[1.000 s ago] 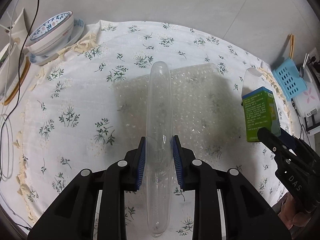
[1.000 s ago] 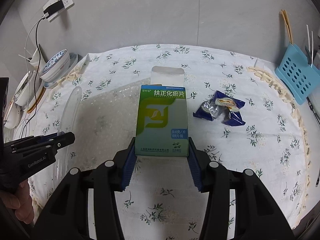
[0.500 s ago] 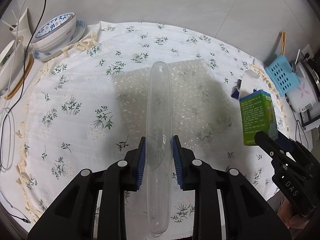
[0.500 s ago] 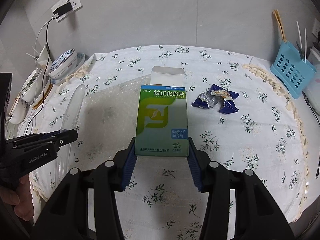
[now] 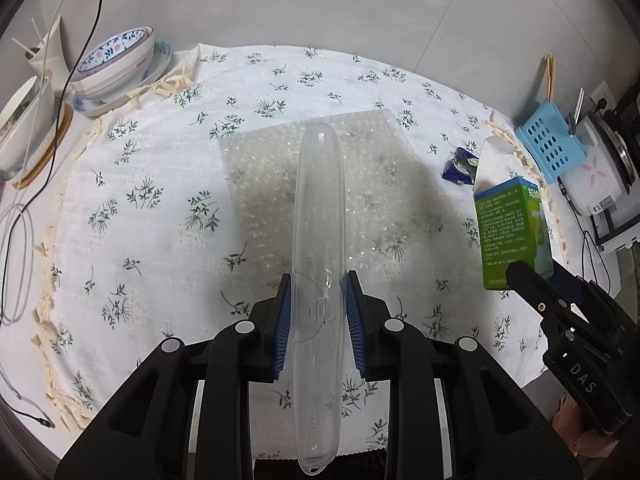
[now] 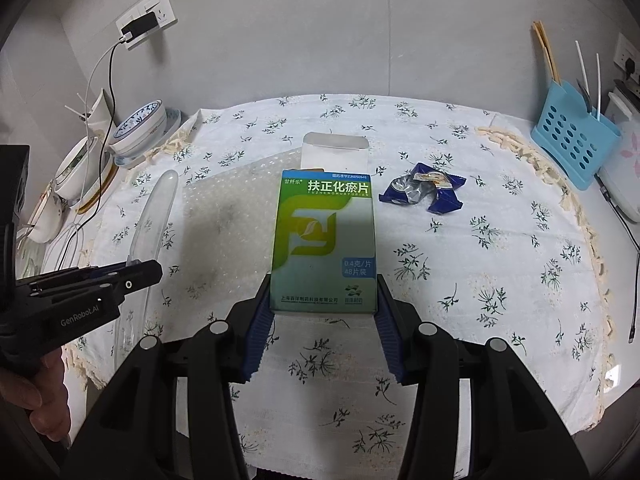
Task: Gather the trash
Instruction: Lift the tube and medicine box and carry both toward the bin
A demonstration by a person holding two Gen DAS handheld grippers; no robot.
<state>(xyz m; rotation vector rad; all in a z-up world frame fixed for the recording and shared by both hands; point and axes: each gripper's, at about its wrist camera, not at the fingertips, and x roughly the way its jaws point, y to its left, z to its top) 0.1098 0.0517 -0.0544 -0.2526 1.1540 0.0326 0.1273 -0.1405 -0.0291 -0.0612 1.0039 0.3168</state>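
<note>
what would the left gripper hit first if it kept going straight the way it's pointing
Probably the bubble wrap sheet on the floral tablecloth. The clear plastic case held in the left gripper sticks out ahead, so its tip would likely touch first; depth is unclear.

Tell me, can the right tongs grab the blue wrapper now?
Probably not: the right tongs are shut on the green box. The blue wrapper lies uncovered on the tablecloth.
</note>
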